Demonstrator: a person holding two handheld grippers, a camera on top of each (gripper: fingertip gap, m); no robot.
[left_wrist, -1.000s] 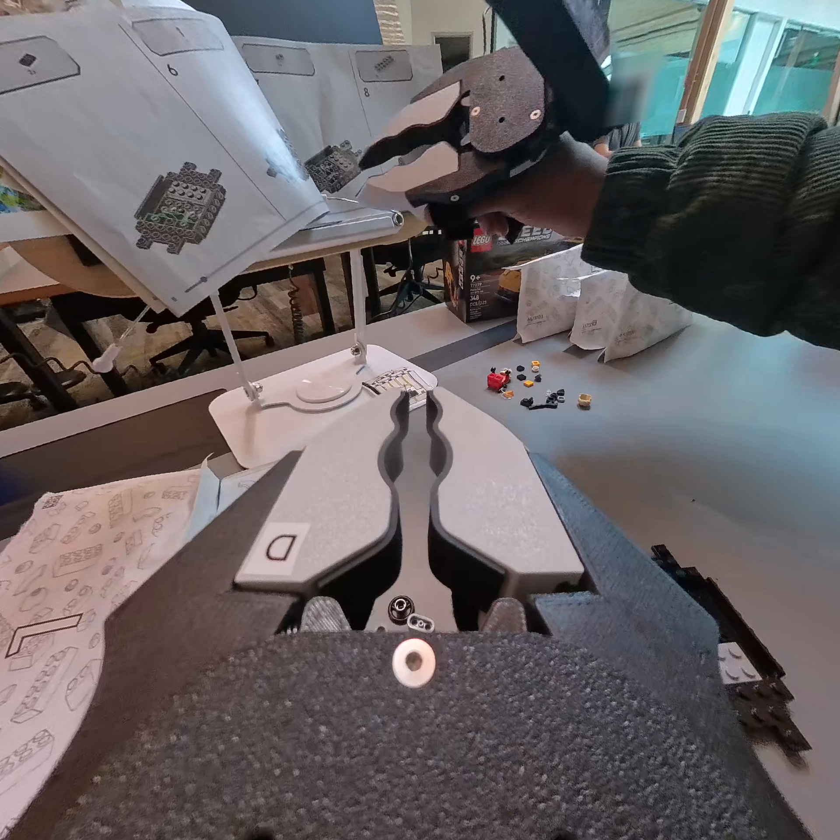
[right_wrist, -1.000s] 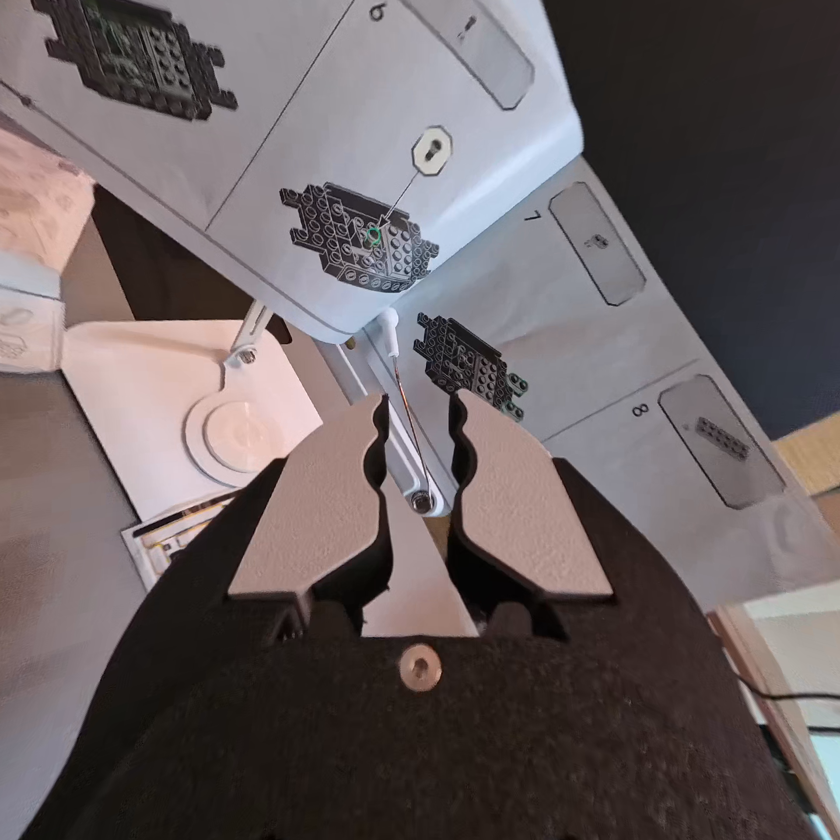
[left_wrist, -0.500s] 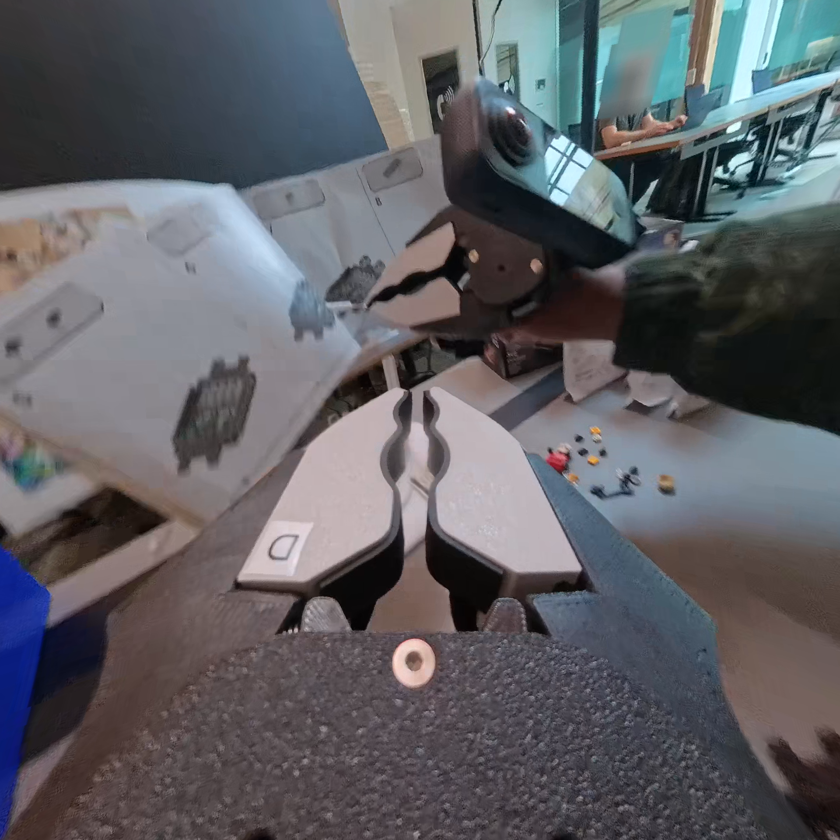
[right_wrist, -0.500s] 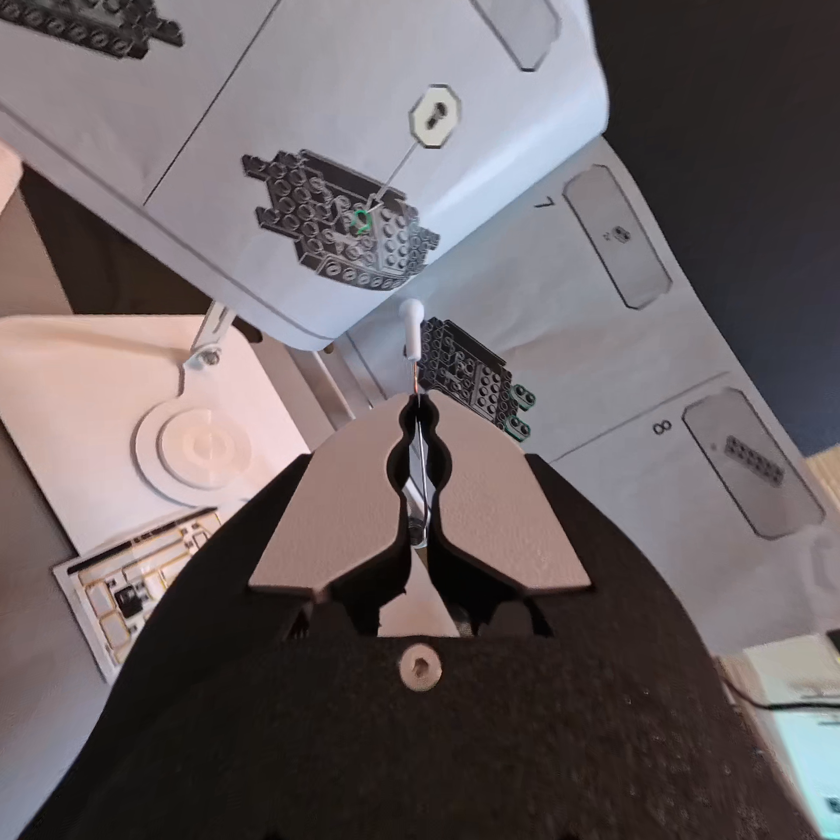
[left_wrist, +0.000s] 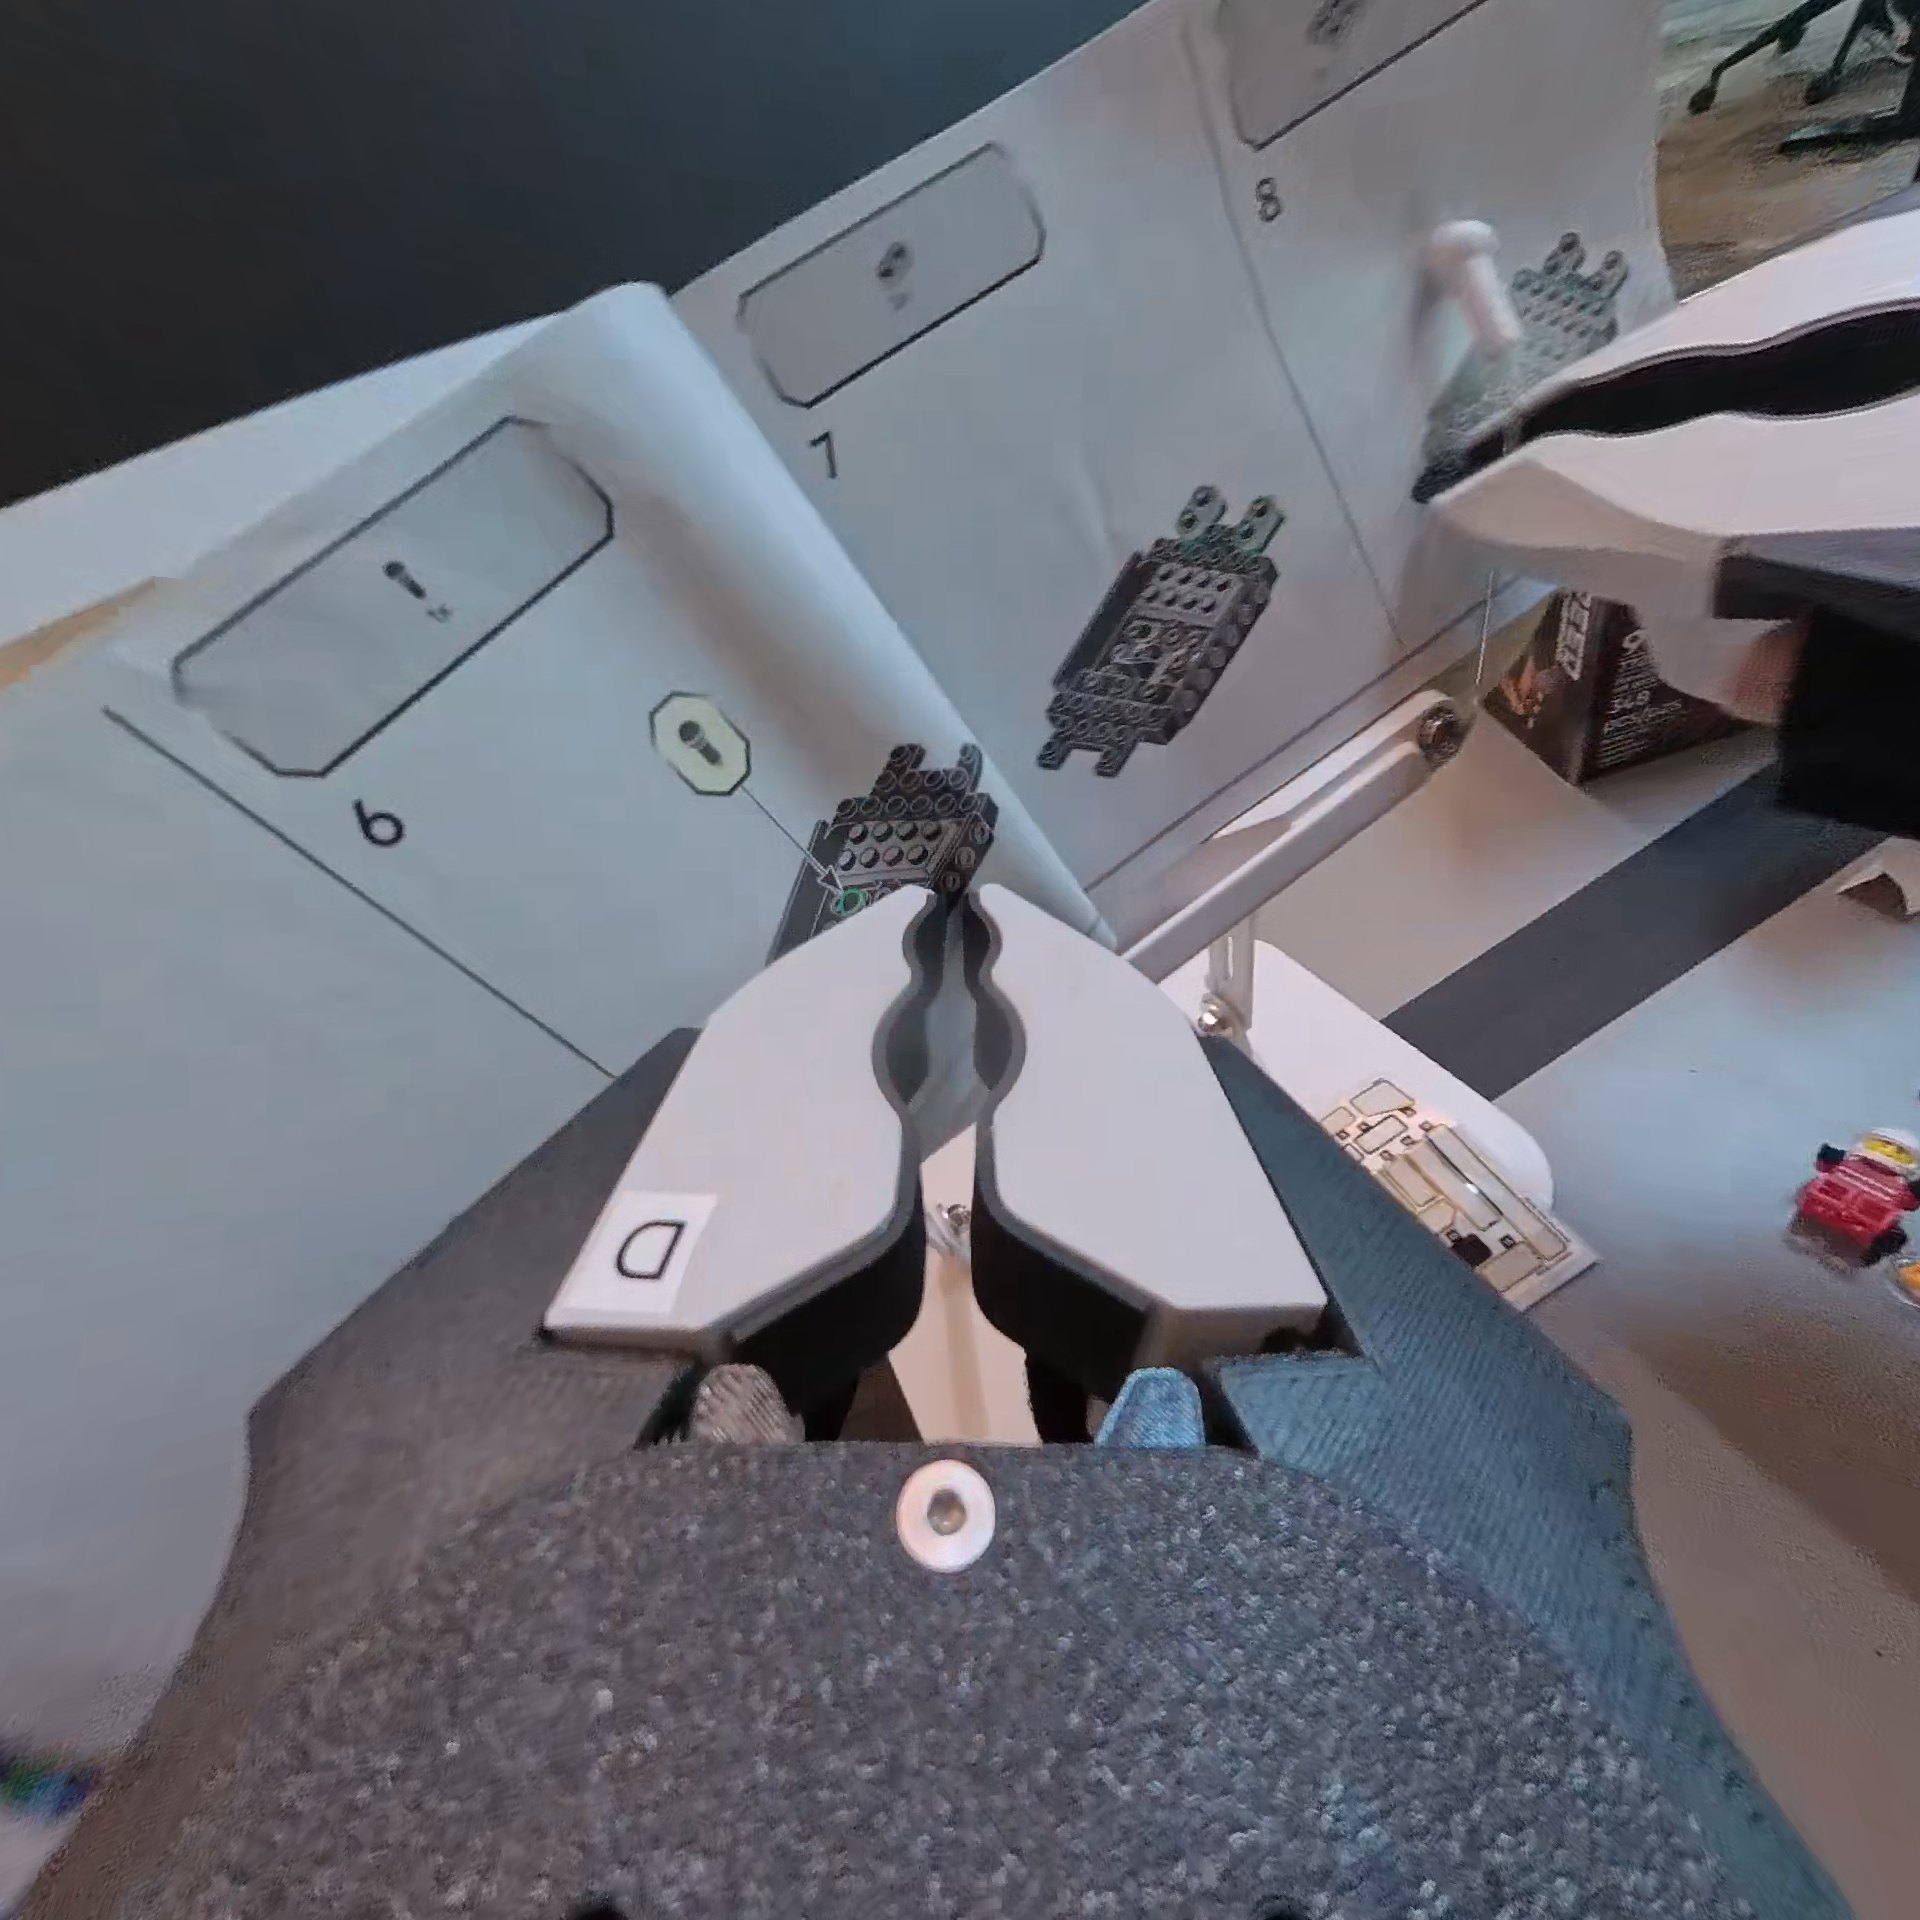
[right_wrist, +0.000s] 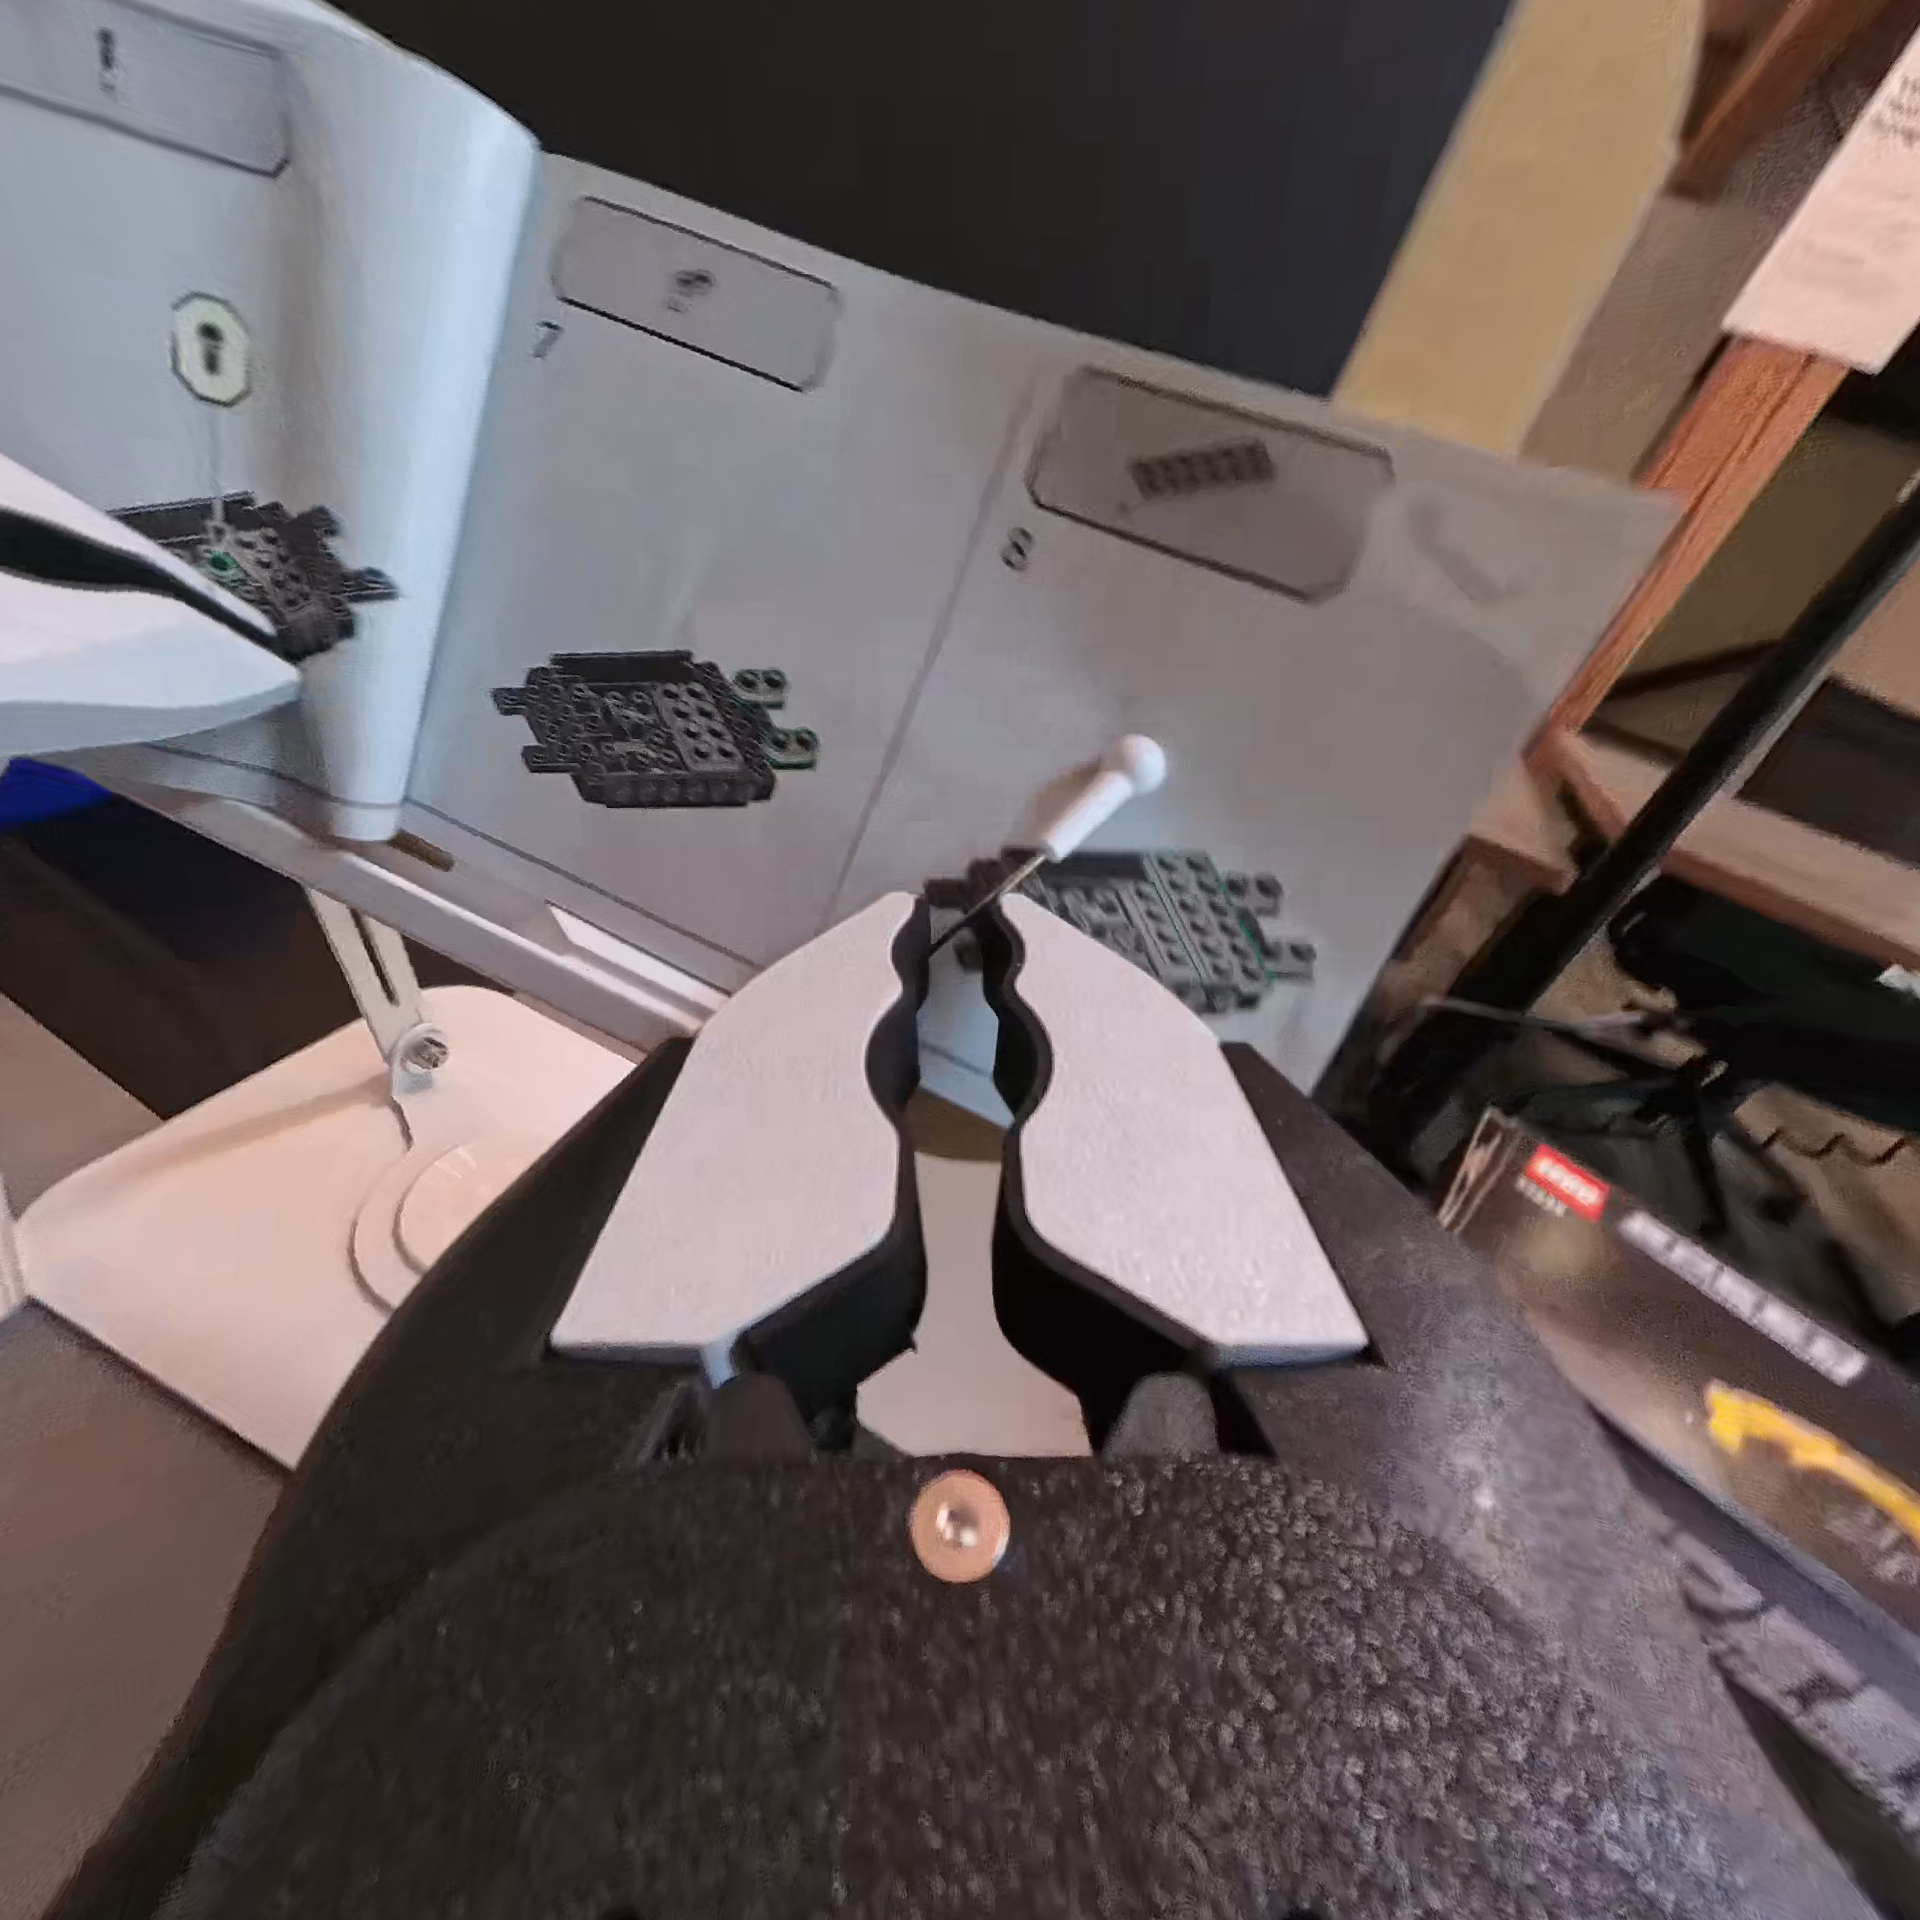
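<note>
**Left wrist view.** Left gripper (left_wrist: 943, 902), lettered label on one finger, jaws all but closed, tips at curled page (left_wrist: 582, 644) of step-numbered instruction booklet on white stand (left_wrist: 1351, 1039); paper pinched or not: cannot tell. Sticker sheet (left_wrist: 1455, 1184) on stand base and red minifigure (left_wrist: 1860, 1195) on desk, seen here only.

**Right wrist view.** Right gripper (right_wrist: 961, 914), jaws slightly apart, unclamped. Wire page holder (right_wrist: 1091, 805) crossing between tips over booklet's right page, slanting up-right, white knob topmost. Branded black box (right_wrist: 1714, 1351) at right.
</note>
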